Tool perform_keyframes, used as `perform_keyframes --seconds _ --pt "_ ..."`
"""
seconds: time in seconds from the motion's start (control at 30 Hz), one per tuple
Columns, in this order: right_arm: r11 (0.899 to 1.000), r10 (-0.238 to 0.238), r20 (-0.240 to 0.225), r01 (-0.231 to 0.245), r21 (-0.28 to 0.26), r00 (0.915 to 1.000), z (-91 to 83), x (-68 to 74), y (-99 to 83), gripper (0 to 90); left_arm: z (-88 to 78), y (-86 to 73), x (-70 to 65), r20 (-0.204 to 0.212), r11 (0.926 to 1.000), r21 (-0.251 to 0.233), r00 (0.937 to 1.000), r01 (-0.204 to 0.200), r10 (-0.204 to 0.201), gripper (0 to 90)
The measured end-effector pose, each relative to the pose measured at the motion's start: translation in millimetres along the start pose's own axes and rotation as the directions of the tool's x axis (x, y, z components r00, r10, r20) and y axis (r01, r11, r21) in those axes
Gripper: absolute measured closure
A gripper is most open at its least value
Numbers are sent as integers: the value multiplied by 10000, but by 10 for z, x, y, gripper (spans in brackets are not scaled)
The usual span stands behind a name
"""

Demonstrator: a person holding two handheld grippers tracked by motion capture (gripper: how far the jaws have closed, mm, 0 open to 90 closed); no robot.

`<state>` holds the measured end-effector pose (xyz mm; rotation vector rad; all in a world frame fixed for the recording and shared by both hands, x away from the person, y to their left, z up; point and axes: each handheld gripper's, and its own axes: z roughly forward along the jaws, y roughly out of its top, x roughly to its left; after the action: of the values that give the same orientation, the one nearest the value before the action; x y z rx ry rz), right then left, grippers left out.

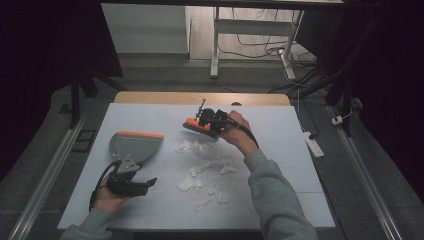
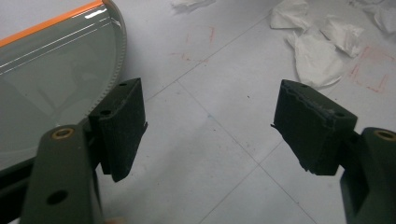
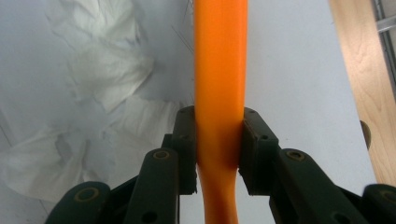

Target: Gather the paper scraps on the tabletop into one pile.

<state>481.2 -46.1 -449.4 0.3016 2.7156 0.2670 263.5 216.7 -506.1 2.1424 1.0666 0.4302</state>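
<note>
We hold an orange brush (image 1: 196, 125) clamped in the right gripper (image 1: 212, 121) above torn paper scraps (image 1: 207, 172) — none swept yet. Our left gripper (image 2: 210, 128), jaws wide and empty, waits beside the grey dustpan (image 1: 135, 145).

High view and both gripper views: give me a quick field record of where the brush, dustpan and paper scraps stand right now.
brush: orange handle clamped between the right gripper jaws, at the far side of the scraps
dustpan: grey with orange edge, flat on the table, just beyond the left gripper
left gripper: jaws wide apart, nothing between them
paper scraps: white, crumpled, scattered mid-table
table: white top
</note>
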Motion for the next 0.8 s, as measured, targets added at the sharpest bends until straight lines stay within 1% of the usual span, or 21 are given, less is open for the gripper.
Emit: perform_keyframes --seconds 0.03,0.1,0.13,0.17,0.23,0.3,0.33,0.37,0.4,0.43,0.47,0.5,0.57,0.63,0.67,0.7,0.73,0.77,0.8 --pt "9999 -65 -32 66 124 10000 16 7 5 706 -1 -1 0 -2 10000 -6 10000 3 -3 260" --pt "9994 -201 -343 210 260 9992 36 29 14 706 -3 -4 6 5 10000 -7 10000 21 -21 260" --pt "9993 -291 -447 301 214 9986 39 47 23 706 -1 -6 8 -11 10000 -4 10000 39 -39 260" --pt "9987 -451 -402 460 209 9982 43 75 34 707 2 -8 10 1 10000 -2 10000 49 -49 260" --pt "9968 -706 -507 724 342 9962 37 156 51 707 8 -12 7 12 10000 19 10000 49 -49 260" --pt "9925 -1094 -403 1114 502 9932 19 228 52 708 9 -15 5 5 10000 27 10000 31 -31 260" --pt "9932 -957 -541 989 609 9939 -8 271 40 708 8 -16 4 6 10000 24 10000 33 -33 260" --pt "9922 -1081 -638 1117 555 9921 -33 294 27 707 7 -16 3 8 10000 23 10000 31 -31 260" --pt "9925 -1108 -716 1141 429 9913 -56 326 4 708 6 -16 2 7 10000 19 10000 28 -28 260" --pt "9894 -1395 -848 1423 282 9866 -76 342 -15 707 7 -15 2 6 10000 23 10000 20 -20 260" --pt "9887 -1444 -952 1476 275 9849 -102 378 -44 707 7 -15 1 -4 10000 44 10000 -1 1 260" --pt "9892 -1420 -1041 1448 206 9844 -124 417 -77 707 9 -15 1 -7 10000 48 10000 -3 3 260" --pt "9879 -1527 -1260 1547 59 9802 -167 471 -146 707 13 -15 -1 -24 10000 66 10000 -6 7 260" --pt "9889 -1484 -1498 1474 -175 9775 -212 514 -214 707 15 -14 -3 -25 10000 74 10000 0 0 260" --pt "9880 -1543 -1584 1529 -207 9752 -233 524 -240 707 15 -13 -4 -38 10000 81 10000 0 0 260" --pt "9912 -1325 -1641 1303 -242 9775 -258 549 -270 707 15 -13 -5 -51 10000 88 10000 0 0 260" --pt "9915 -1298 -1710 1258 -337 9767 -278 554 -292 707 15 -13 -4 -59 10000 89 10000 1 -1 261" --pt "9905 -1329 -1793 1243 -584 9748 -293 543 -313 706 15 -13 -3 -64 10000 87 10000 13 -12 261" --pt "9917 -1156 -1779 1035 -757 9772 -315 533 -332 706 14 -14 1 -63 9999 119 10000 1 0 261"
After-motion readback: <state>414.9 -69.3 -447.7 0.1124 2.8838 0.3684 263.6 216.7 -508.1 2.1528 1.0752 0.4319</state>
